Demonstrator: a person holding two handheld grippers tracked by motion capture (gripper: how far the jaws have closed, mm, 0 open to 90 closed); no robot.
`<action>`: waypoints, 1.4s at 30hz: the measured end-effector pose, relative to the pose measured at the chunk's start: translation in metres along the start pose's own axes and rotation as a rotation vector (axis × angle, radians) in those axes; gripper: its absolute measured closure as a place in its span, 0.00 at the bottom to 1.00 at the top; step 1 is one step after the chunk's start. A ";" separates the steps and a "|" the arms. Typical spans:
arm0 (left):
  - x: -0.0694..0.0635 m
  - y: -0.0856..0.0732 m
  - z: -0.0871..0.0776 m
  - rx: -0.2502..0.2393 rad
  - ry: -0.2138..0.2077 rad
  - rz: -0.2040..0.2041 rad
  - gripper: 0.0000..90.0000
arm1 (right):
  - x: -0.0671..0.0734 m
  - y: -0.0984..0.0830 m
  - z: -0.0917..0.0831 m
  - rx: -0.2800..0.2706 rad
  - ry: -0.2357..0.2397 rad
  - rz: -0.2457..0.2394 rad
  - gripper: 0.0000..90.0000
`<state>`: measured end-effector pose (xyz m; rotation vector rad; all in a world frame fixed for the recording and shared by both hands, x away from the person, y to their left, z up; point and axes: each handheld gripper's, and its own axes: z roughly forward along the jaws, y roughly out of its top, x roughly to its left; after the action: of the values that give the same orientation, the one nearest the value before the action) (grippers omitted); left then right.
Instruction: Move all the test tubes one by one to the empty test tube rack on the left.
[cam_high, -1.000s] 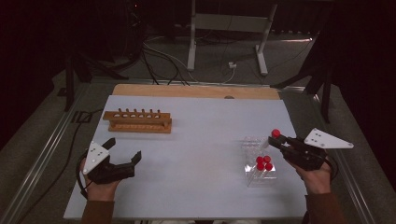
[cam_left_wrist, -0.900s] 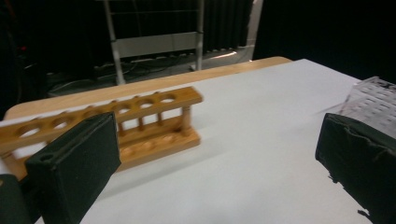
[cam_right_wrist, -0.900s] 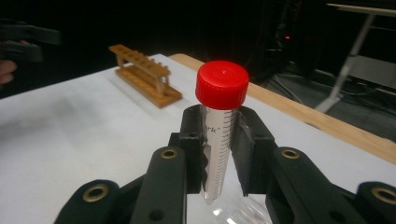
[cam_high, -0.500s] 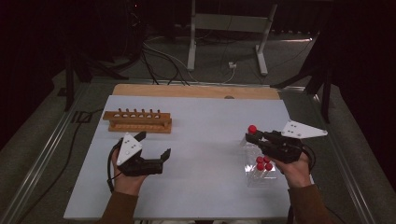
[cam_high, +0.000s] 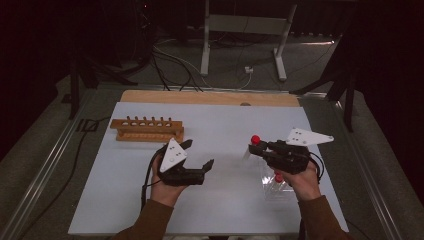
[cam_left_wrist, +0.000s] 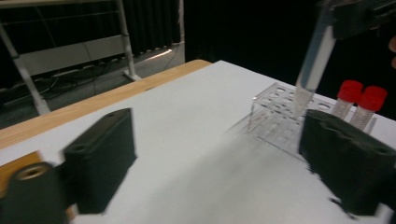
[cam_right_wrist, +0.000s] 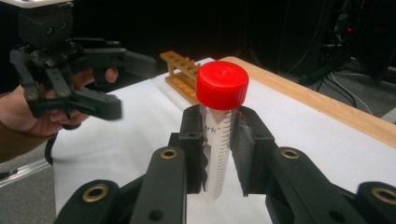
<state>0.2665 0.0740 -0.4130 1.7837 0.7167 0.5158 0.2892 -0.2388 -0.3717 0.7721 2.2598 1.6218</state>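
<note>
While most of the scene is taken up by the white table top (cam_high: 215, 125), with its wooden strip (cam_high: 210, 97) along the far edge, the action is packed into the near half. Next biggest, a wooden tube rack (cam_high: 147, 130) is parked at the far left of the table, holes up, well apart from everything else. On the right side, a clear plastic tube rack (cam_left_wrist: 275, 116) is set near the right hand, and two red-capped tubes (cam_left_wrist: 362, 100) are stood in it side by side, seen clearly in the left gripper view. The left gripper (cam_high: 197, 160) is held low over the middle-left of the table with its jaws spread apart and nothing between them; they've just been closing a bit, but only bare table is seen in the gap. The right gripper (cam_high: 256, 148) is held above the clear rack's left edge and is clamped tight on a red-capped centrifuge tube (cam_right_wrist: 219, 140), so that's where the tube is: off the table, gripped around its graduated body just below the cap, roughly upright in the right gripper view, with its pointed tip hanging just above the clear rack in the left gripper view. Smallest bit: that tube's red screw cap (cam_high: 255, 139) is sticking out clear past the jaws.
</note>
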 end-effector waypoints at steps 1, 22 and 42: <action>0.000 0.000 0.000 0.000 0.000 0.000 0.19 | 0.002 0.001 0.003 0.006 0.000 -0.002 0.83; -0.031 0.010 0.034 0.017 -0.137 0.076 0.73 | 0.024 0.006 0.034 0.042 0.037 -0.008 0.83; -0.019 0.004 0.039 0.024 -0.095 0.084 0.84 | 0.019 0.004 0.022 0.020 0.006 0.008 0.39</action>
<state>0.2787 0.0331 -0.4210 1.8540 0.5860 0.4769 0.2854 -0.2101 -0.3733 0.7827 2.2833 1.6101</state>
